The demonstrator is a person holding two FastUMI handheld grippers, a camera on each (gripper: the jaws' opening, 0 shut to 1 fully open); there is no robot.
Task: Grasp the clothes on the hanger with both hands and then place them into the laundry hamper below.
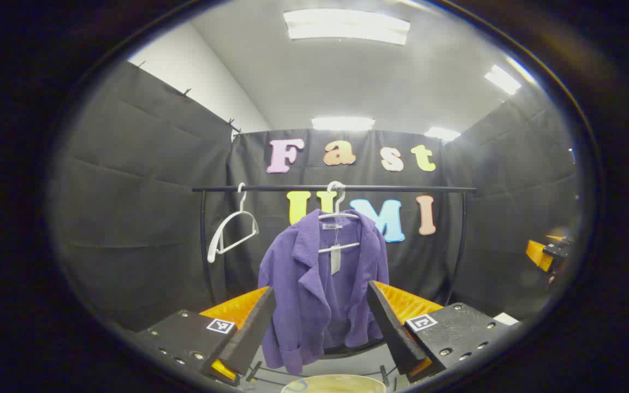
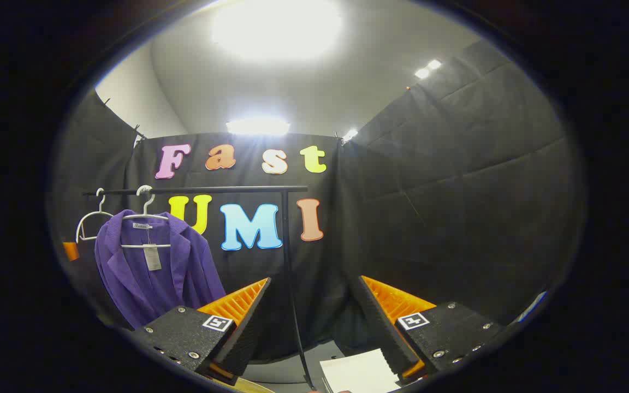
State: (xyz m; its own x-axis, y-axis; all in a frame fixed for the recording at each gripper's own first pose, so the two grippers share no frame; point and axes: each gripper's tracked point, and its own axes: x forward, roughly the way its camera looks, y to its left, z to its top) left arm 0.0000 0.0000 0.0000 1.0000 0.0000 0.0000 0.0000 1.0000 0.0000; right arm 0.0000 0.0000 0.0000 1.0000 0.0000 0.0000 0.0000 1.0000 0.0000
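Up close, the left gripper (image 1: 321, 327) stands with its fingers spread wide and nothing between them, aimed squarely at a purple jacket (image 1: 322, 284) farther off; the pale rim of what is probably the laundry hamper (image 1: 333, 383) curves just below the gripper. The right gripper (image 2: 309, 322) is likewise spread and empty, pointed to the jacket's right, toward the end post of the rail, with a white sheet of paper (image 2: 361, 374) lying beneath it. Beyond both tools, the jacket (image 2: 156, 267) hangs on a white hanger (image 1: 339, 218) near the middle of a black clothes rail (image 1: 333, 188), a tag dangling at its collar. A second, bare hanger (image 1: 232, 232) hangs tilted near the rail's left end. Both grippers are well apart from the garment, so the work appears to be at the approach stage, before any grasp. Next, each would likely need to close in on one side of the jacket, the right swinging left first, and pinch the cloth.
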